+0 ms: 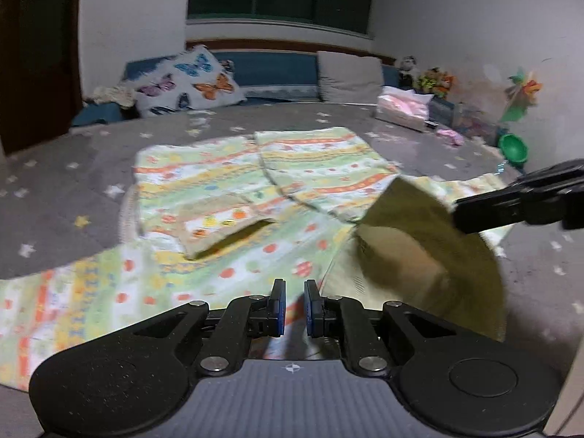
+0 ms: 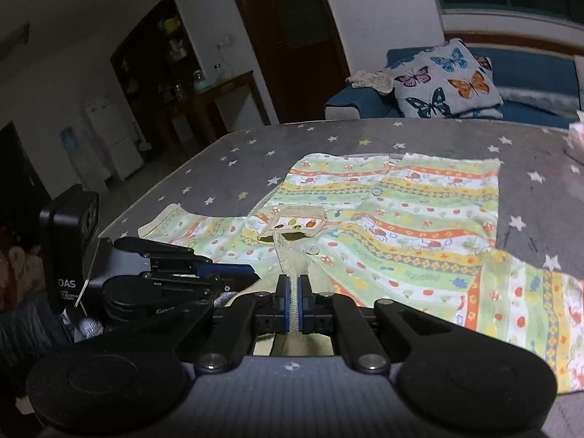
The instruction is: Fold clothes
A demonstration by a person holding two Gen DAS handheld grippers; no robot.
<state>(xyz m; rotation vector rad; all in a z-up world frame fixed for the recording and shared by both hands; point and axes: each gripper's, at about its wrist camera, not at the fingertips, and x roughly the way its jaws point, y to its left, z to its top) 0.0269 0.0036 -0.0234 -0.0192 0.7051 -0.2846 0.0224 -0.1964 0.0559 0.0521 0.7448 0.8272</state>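
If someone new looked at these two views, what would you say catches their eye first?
First the brightly striped child's shirt spread across the grey star-print tablecloth, a small patch pocket near its middle. Next, the right gripper shut on the shirt's ribbed edge, lifting a flap so its plain underside shows, while the left gripper hovers slightly open over the near hem. Behind, a butterfly cushion sits on the blue sofa.
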